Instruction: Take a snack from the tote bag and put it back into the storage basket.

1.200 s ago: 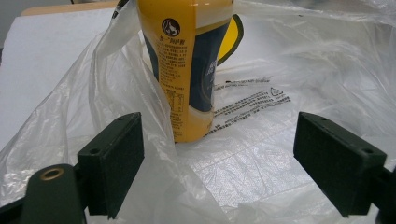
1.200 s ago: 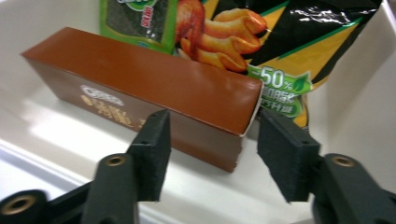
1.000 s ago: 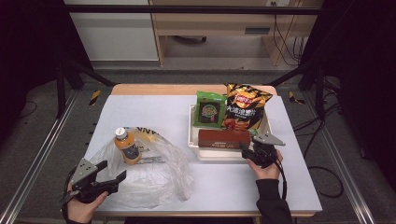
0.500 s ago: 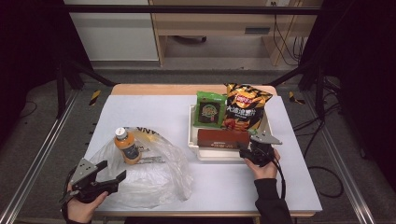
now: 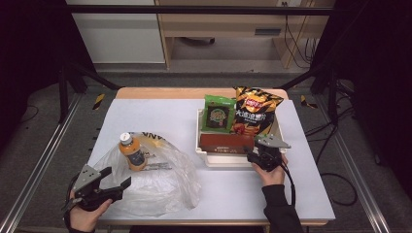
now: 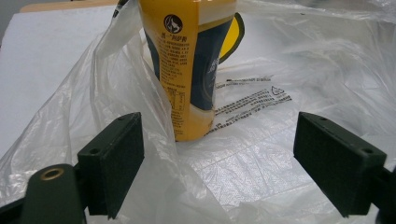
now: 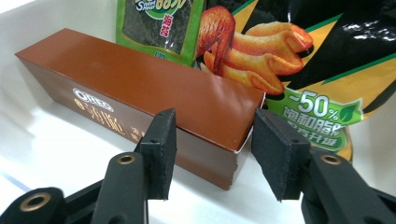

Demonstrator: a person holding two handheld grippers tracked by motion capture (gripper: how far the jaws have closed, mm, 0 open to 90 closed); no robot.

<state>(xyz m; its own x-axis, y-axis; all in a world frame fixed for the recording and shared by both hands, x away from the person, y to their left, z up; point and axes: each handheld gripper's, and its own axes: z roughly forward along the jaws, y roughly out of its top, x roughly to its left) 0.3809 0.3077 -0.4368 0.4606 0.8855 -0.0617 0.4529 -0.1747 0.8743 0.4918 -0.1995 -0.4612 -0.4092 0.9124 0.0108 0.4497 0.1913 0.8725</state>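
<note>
While the person's arms reach in from the near edge, the left gripper (image 5: 112,186) sits low at the see-through plastic bag (image 5: 160,182), jaws wide apart and holding nothing. Just past it an orange juice bottle (image 5: 131,152) stands upright among the bag's folds. Over on the other side, the right gripper (image 5: 253,156) has its jaws open around the end of the brown cookie box (image 7: 140,88), not squeezing it. That box lies in the white tray (image 5: 228,159). Behind it lean a green snack packet (image 5: 217,113) and a black chip bag (image 5: 253,110).
</note>
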